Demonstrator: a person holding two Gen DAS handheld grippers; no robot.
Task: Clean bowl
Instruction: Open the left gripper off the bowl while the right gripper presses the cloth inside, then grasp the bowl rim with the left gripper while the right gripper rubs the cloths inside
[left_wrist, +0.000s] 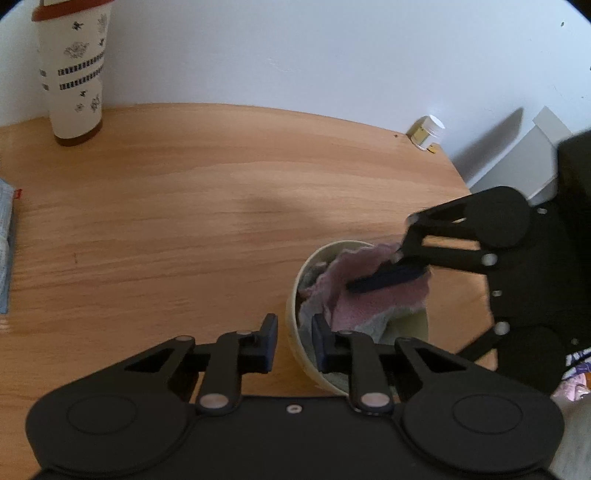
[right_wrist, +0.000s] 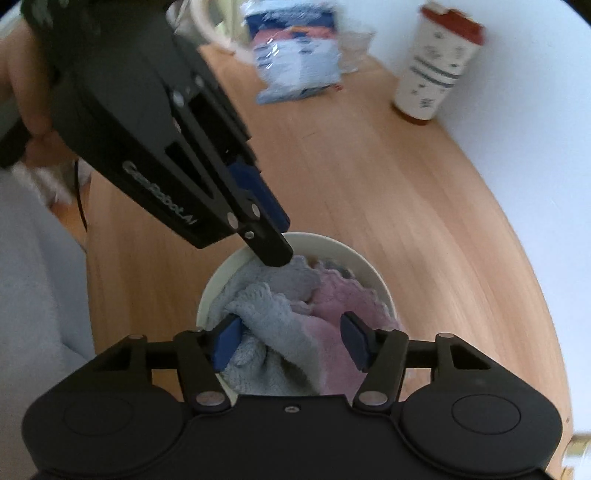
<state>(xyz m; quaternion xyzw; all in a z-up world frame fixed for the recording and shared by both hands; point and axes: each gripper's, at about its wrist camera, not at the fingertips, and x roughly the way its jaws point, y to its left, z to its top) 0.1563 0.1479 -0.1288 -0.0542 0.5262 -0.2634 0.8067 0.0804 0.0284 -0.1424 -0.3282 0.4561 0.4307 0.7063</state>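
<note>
Left wrist view: bowl on the wooden table, near its right edge, stuffed with a pink-and-blue cloth.
Left gripper astride the near rim, one finger outside and one inside, pinched onto the bowl's wall. Right gripper tilted down over the bowl, jaws spread either side of the bunched cloth, not clamping it. Patterned cup upright at the far corner, against the wall.

Only one marking reads — "GenRobot.AI", in pale letters along the black body of the left gripper, at ten o'clock in the right wrist view.
</note>
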